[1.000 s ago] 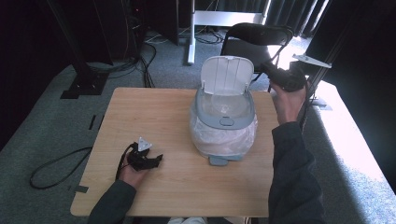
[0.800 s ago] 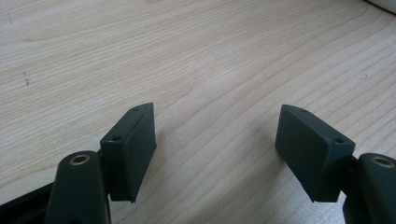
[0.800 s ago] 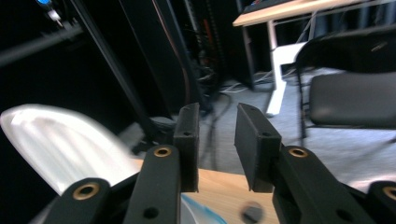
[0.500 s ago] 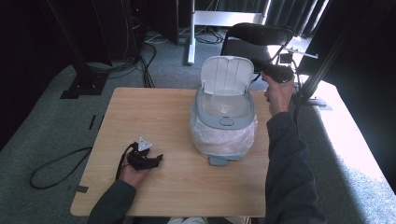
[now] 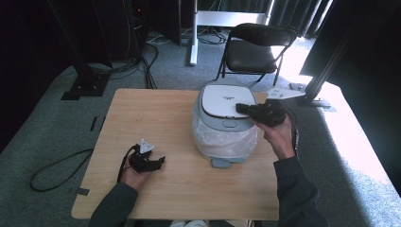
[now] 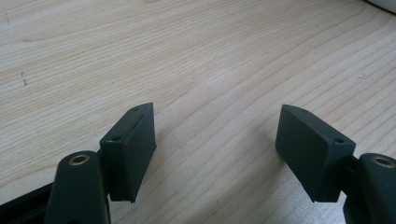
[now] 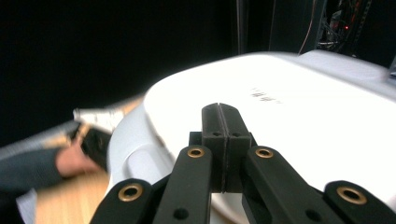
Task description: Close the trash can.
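Observation:
A white and grey rice cooker (image 5: 222, 130) stands right of the middle of the wooden table (image 5: 156, 118), its body wrapped in clear plastic and its lid (image 5: 218, 100) lying flat and closed. My right gripper (image 5: 239, 108) rests over the lid's right side, pointing left. Its jaws have just been closing; in the right gripper view the gripper (image 7: 222, 122) is shut with nothing between its pads, above the white lid (image 7: 308, 107). My left gripper (image 5: 158, 163) lies on the table near the front left. It stands open (image 6: 217, 149) over bare wood.
A black folding chair (image 5: 257, 47) stands behind the table. A grey tab (image 5: 222, 162) sticks out at the cooker's front base. A black cable (image 5: 56, 170) loops on the carpet at the left. Black stands rise at the back left and the right.
The cooker's lid stood upright before and is now down. My right hand has come down and leftward from behind the cooker onto the lid. The left gripper has stayed put.

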